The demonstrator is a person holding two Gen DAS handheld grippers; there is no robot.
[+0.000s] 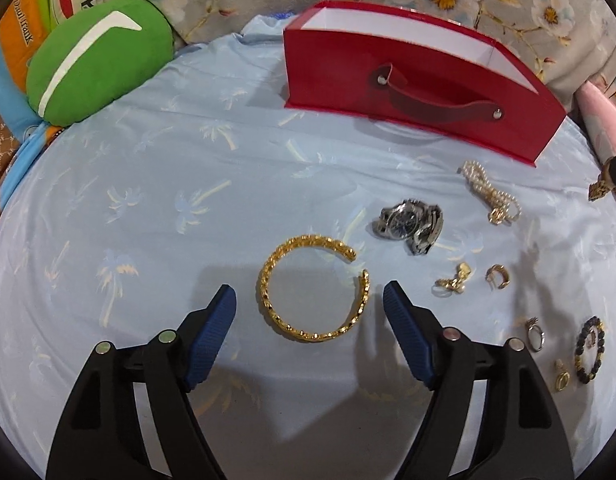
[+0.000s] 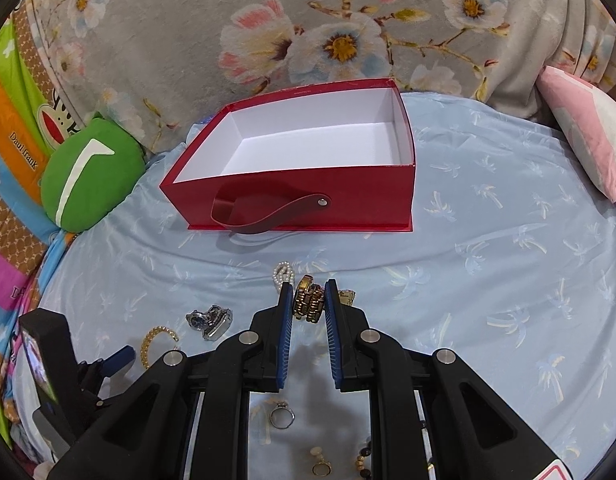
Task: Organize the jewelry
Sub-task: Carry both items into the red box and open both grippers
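Note:
My left gripper [image 1: 310, 300] stands open just over the light blue bedsheet [image 1: 187, 200], its blue pads on either side of a gold twisted bangle [image 1: 267, 300] that lies flat; the pads do not touch it. In the right wrist view my right gripper [image 2: 308, 287] is shut on a gold watch [image 2: 308, 306], whose band sticks out beyond the fingertips. The open red box [image 2: 291, 196] with a white inside and a strap handle stands behind, with nothing in it. A silver watch [image 1: 410, 222] and a pearl bracelet [image 1: 490, 192] lie right of the bangle.
Small gold earrings [image 1: 498, 276], a silver ring [image 1: 535, 334] and a dark beaded bracelet [image 1: 588, 350] are scattered at the right. A green cushion [image 1: 95, 60] sits at the back left, a pink pillow [image 2: 588, 128] at the back right, and a floral blanket [image 2: 308, 20] behind the box.

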